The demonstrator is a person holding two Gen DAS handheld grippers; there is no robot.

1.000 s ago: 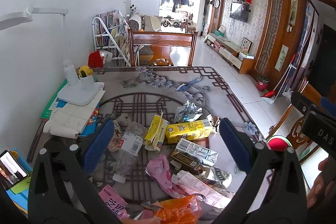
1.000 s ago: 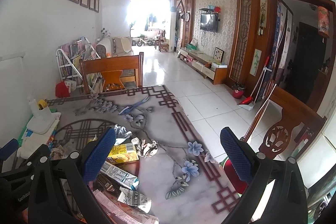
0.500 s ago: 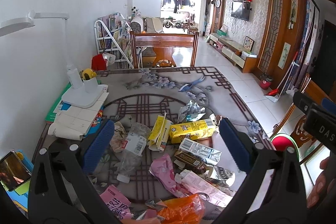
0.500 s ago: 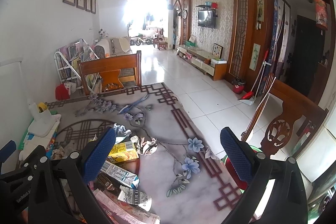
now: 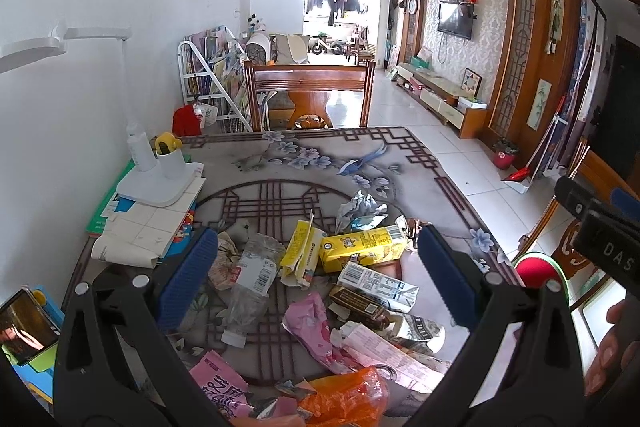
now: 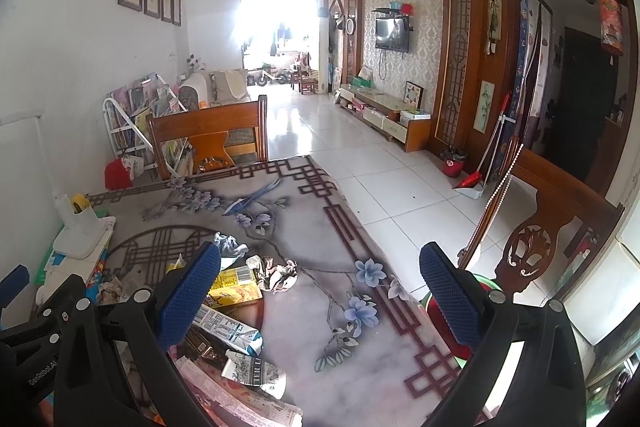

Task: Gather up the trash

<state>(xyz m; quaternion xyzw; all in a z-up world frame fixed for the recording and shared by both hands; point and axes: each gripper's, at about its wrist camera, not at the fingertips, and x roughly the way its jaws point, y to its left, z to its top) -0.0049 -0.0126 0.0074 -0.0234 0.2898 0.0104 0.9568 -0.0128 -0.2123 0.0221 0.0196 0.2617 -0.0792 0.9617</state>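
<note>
A heap of trash lies on the patterned table [image 5: 280,167]: a yellow drink carton [image 5: 362,251], a white carton [image 5: 378,285], a crushed clear bottle [image 5: 252,275], pink wrappers [image 5: 312,323] and an orange bag [image 5: 344,399]. My left gripper [image 5: 316,279] is open and empty above the heap. My right gripper [image 6: 320,297] is open and empty over the table's right part, beside the yellow carton [image 6: 234,285] and crumpled paper [image 6: 276,273]. A red bin with a green rim [image 5: 538,269] stands off the table's right edge and shows in the right wrist view [image 6: 448,323].
A white desk lamp [image 5: 156,179] stands on books [image 5: 136,227] at the table's left. A wooden chair [image 5: 308,95] is at the far end. A carved chair [image 6: 532,251] stands at the right beside the bin. A phone [image 5: 24,323] lies at the near left.
Both grippers have drifted slightly, so the views have shifted and tilted a little. The trash has not moved. Both grippers stay open.
</note>
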